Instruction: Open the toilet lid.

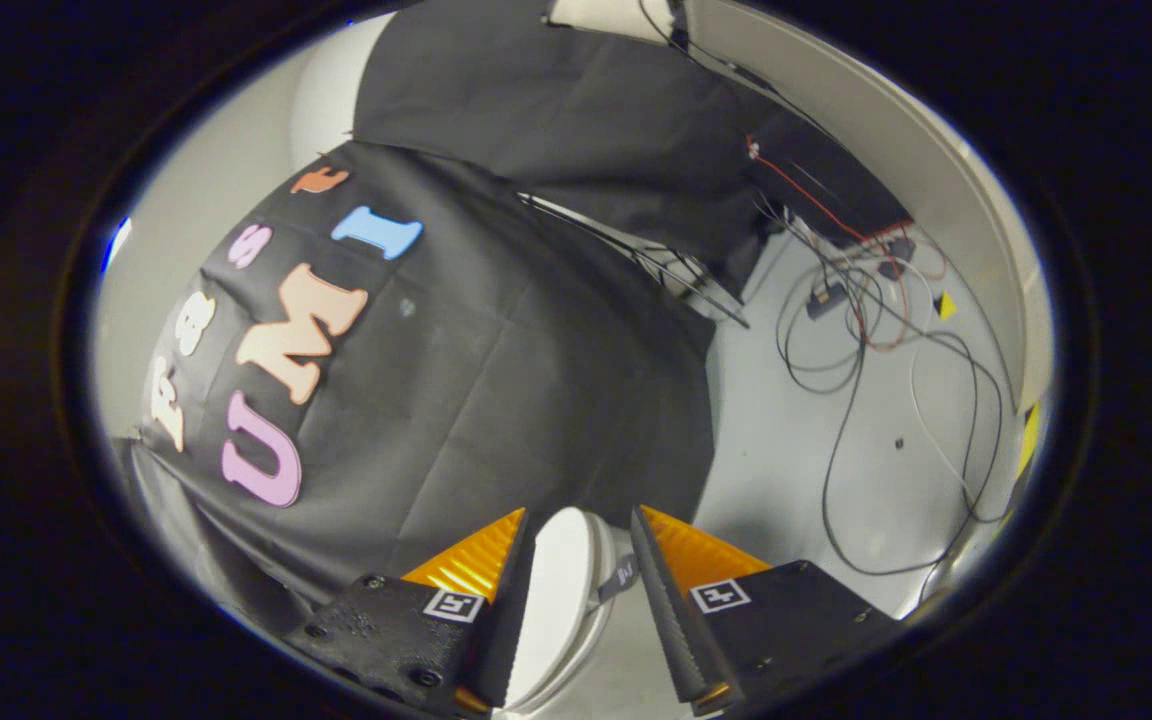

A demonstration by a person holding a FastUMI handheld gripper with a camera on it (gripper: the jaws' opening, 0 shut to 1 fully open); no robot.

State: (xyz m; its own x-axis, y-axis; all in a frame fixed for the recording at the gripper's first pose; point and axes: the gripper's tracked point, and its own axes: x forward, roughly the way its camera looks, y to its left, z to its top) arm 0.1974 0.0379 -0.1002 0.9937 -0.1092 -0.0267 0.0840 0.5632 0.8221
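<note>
Seemingly mid-lift, the gripper (581, 525) straddles a smooth white plastic toilet lid (556, 600), tilted to swing it up. Its fingers stand apart, one touching the lid's edge.

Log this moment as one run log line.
stage: lid raised | gripper: open, one finger against toilet lid, other finger apart | lid strap: between fingers | cables: on floor beyond

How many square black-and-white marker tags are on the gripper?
2: one marker tag on the finger against the toilet lid, one marker tag on the other finger. The gripper straddles the lid's edge, apparently open.
</note>
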